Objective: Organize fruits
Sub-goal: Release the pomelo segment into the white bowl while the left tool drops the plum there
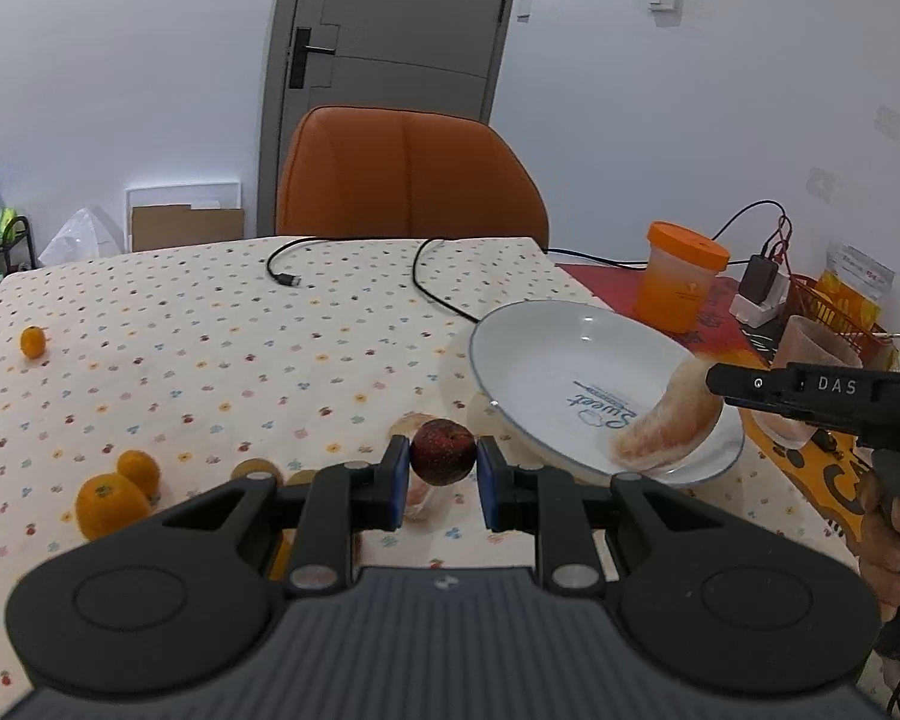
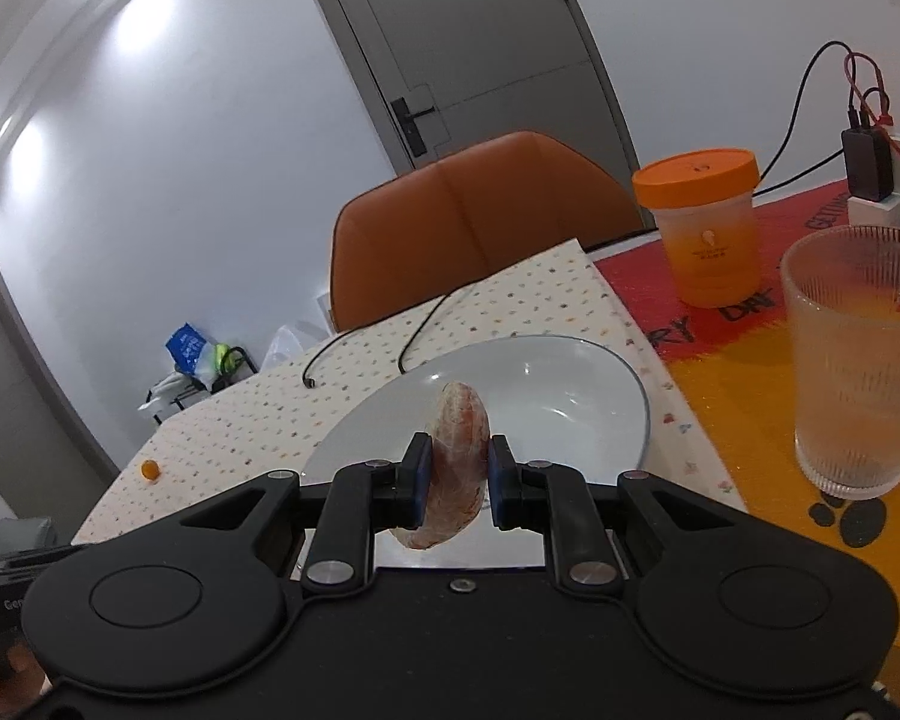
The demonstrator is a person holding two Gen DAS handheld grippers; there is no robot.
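Two grippers, both loaded: left gripper [image 1: 442, 483] clenched on dark red plum [image 1: 442, 459] above table's near edge; right gripper [image 2: 460, 489] clamps pomelo wedge [image 2: 457, 462] over white plate [image 1: 528, 360] at cloth's right edge. Three oranges: two [image 1: 111, 504] [image 1: 139, 471] near left corner, one [image 1: 32, 341] alone at left edge. Table [image 1: 210, 336] middle bare. Kiwi [image 1: 257, 469] and second pomelo piece [image 1: 423, 501] half-hidden behind fingers.
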